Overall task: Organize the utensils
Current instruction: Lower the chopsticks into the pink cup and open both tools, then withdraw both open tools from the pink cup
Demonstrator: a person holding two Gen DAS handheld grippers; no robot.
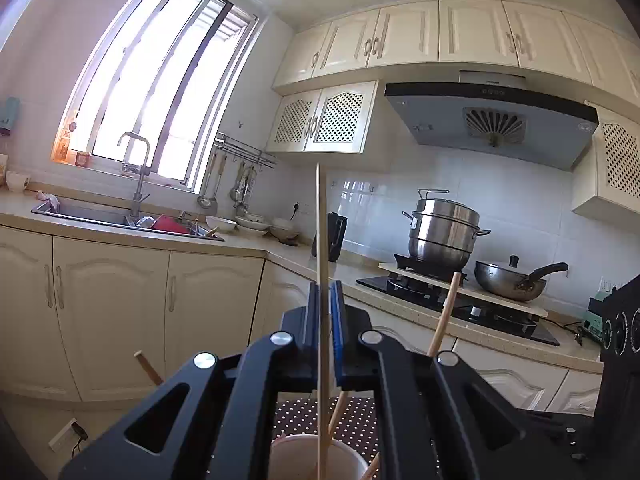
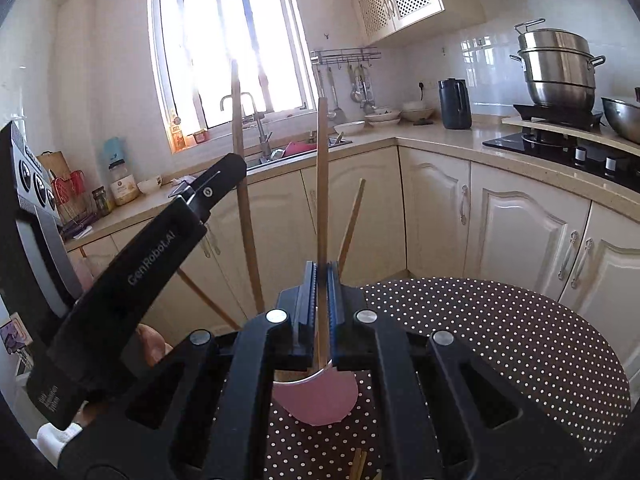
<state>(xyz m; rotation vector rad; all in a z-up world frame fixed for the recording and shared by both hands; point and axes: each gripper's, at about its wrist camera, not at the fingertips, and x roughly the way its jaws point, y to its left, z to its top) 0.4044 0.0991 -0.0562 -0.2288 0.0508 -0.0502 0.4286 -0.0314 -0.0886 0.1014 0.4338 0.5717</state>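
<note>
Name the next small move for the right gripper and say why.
Probably lower it a little further: the right gripper is shut on a chopstick held upright, its lower end just above the pink cup, so easing down before opening should seat it inside.

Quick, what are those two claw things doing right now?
Left gripper: closed on a thin pale chopstick.
Right gripper: closed on a brown chopstick, above the pink cup.

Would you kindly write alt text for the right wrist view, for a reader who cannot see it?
The right gripper, fingers shut on an upright brown wooden chopstick, hangs above a pink cup on a round brown tablecloth with white dots. The left gripper holds another wooden chopstick at left, with cream kitchen cabinets behind.
</note>
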